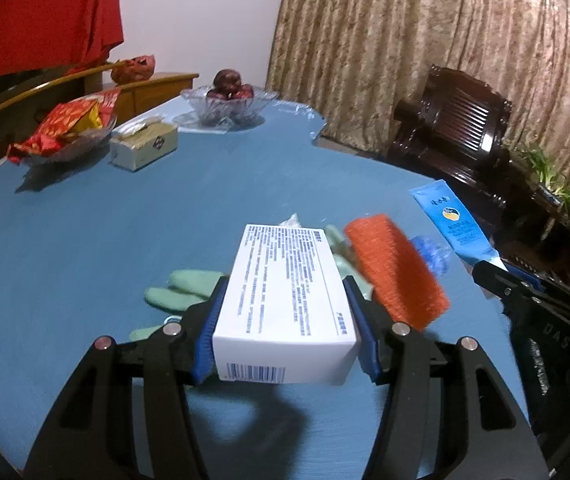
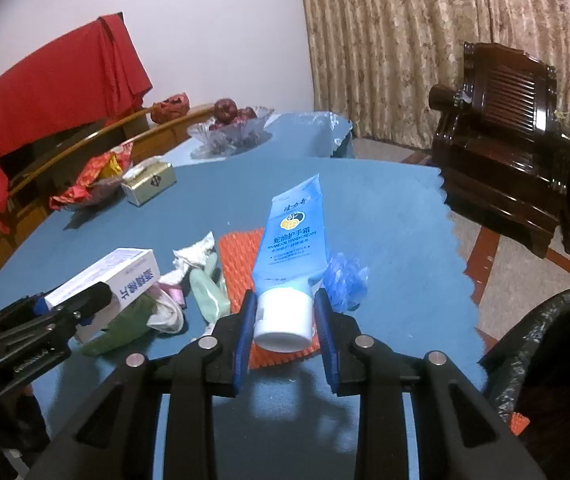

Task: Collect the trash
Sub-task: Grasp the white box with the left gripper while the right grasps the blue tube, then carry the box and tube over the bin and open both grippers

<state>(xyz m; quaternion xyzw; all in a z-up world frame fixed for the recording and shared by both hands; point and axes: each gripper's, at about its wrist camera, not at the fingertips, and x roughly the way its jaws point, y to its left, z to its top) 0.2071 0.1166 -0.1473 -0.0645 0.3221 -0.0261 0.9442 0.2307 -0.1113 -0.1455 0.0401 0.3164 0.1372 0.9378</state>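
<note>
Blue table (image 2: 385,216) is not finished: your left gripper (image 1: 283,312) clamps white box (image 1: 285,300), right gripper (image 2: 287,320) clamps hand cream tube (image 2: 291,248), both lifted. Orange mesh (image 2: 241,264), gloves, tissue etc. remain; bin (image 2: 545,344) waits on right.

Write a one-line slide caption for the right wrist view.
Right gripper holds a blue hand cream tube above the trash-strewn blue table.

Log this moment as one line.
left gripper: shut on white cardboard box | right gripper: shut on blue hand-cream tube | both lifted above blue table | black-lined bin at right
</note>
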